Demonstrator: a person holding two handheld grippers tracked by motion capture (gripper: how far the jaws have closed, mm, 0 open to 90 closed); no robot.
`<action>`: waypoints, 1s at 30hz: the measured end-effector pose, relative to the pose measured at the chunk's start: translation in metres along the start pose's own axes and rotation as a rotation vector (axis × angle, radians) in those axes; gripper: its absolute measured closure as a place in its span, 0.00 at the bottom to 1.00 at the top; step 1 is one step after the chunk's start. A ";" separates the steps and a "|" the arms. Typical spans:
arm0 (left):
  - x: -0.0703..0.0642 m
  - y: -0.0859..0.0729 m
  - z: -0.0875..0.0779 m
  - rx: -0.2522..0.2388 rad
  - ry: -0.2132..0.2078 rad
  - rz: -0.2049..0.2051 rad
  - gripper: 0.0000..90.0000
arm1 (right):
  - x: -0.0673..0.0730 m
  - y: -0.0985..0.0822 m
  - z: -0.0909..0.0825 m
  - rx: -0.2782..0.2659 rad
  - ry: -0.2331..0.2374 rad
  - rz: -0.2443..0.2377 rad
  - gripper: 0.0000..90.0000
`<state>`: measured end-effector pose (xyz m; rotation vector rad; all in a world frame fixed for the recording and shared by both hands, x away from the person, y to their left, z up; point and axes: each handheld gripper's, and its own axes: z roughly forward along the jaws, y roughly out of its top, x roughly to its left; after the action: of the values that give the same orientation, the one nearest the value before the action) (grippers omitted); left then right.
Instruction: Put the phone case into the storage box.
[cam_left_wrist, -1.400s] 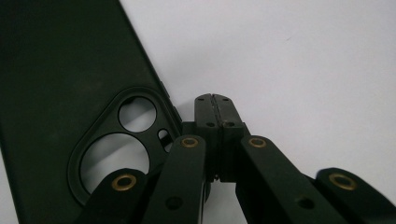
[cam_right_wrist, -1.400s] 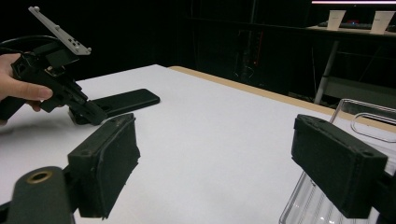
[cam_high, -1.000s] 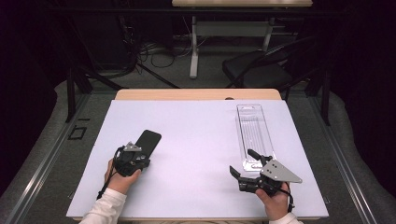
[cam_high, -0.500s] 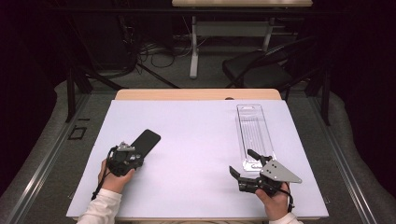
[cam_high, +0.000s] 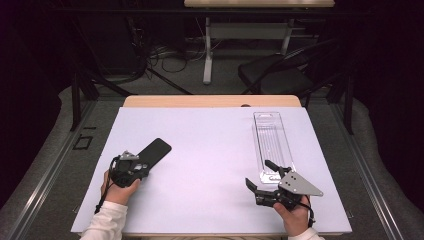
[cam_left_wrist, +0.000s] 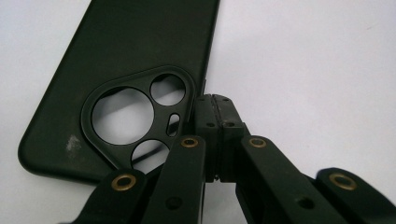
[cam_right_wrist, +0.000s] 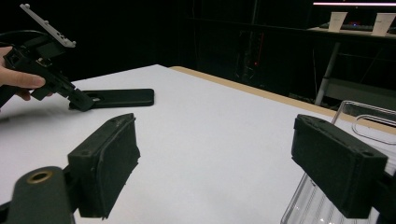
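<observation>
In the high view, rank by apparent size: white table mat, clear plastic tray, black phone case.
1. White table mat, by far the largest.
2. Clear plastic tray, long and narrow.
3. Black phone case, smallest; its near end is hidden by the left gripper.

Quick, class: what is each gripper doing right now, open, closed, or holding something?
Left gripper: closed, nothing held, beside the phone case.
Right gripper: open, empty.

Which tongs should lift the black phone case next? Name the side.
Left. The left tongs sit shut at the phone case's edge, while the right tongs stand open beside the clear tray.
</observation>
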<state>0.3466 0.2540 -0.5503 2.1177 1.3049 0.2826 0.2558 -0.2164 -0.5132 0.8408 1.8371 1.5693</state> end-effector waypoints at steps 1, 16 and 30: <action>0.000 0.000 0.000 -0.002 -0.001 -0.002 1.00 | 0.000 0.000 0.000 0.000 0.000 0.000 0.15; -0.003 0.002 -0.007 -0.057 -0.040 -0.008 0.90 | 0.000 0.000 0.000 -0.002 -0.002 -0.001 0.15; -0.005 0.003 -0.010 -0.127 -0.045 -0.005 0.57 | 0.000 0.000 0.000 0.001 0.000 0.001 0.15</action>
<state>0.3416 0.2531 -0.5397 2.0028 1.2333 0.3061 0.2560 -0.2168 -0.5134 0.8425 1.8375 1.5694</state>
